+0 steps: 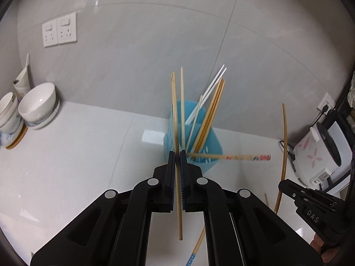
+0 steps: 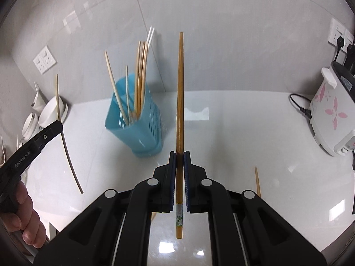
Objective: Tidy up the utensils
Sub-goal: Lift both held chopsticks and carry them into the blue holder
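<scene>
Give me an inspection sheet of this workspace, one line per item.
Surface: white counter, glossy.
Job's things: blue holder upright, full of chopsticks; loose chopsticks on the counter.
Clutter: bowls stacked far left; rice cooker far right.
Grippers: left tongs shut on a pale chopstick; right tongs shut on a brown chopstick.
Cables: black cord by the cooker.
Surroundings: tiled wall, sockets.

The patterned chopstick [image 1: 228, 156] crossing the blue holder [image 1: 206, 141] is motion-blurred (its left end hidden behind the gripper).
</scene>
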Motion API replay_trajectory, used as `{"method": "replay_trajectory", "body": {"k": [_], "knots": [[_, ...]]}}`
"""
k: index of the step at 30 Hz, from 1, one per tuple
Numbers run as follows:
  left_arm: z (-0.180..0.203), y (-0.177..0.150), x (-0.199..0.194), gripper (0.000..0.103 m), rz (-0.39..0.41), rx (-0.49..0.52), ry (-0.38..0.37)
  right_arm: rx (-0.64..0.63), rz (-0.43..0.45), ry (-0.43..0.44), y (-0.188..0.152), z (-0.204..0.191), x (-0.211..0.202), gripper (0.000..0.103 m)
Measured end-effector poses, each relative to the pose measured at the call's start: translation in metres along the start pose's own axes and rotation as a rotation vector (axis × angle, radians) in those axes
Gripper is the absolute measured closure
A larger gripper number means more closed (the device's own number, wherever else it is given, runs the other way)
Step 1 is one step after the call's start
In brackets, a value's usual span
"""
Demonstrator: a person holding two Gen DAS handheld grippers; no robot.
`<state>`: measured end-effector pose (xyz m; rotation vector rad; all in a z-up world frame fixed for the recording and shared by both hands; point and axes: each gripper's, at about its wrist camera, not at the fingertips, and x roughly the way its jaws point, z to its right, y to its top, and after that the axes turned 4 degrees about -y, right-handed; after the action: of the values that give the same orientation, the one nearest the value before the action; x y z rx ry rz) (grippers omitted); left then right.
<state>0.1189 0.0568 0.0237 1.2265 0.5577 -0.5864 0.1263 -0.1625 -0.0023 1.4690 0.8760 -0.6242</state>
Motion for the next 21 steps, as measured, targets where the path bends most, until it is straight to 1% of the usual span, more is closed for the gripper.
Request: {"method": "replay_trajectory", "body": {"k": [7, 11, 14, 21], "knots": [[0.005, 0.027, 0.001, 0.100, 0.121, 0.023, -0.093, 0.030, 0.067, 0.000, 0.015, -0.004, -0.007, 0.097], [0.011, 0.037, 0.005, 0.100, 0.185, 0.055, -0.124, 0.043, 0.101, 0.008, 0.020, -0.006, -0.009, 0.097], [0.015, 0.042, 0.011, 0.100, 0.231, 0.076, -0.134, 0.052, 0.120, 0.016, 0.023, -0.007, -0.009, 0.097], [0.020, 0.046, 0.029, 0.100, 0.277, 0.122, -0.162, 0.076, 0.129, 0.026, 0.027, -0.006, -0.005, 0.097]]}}
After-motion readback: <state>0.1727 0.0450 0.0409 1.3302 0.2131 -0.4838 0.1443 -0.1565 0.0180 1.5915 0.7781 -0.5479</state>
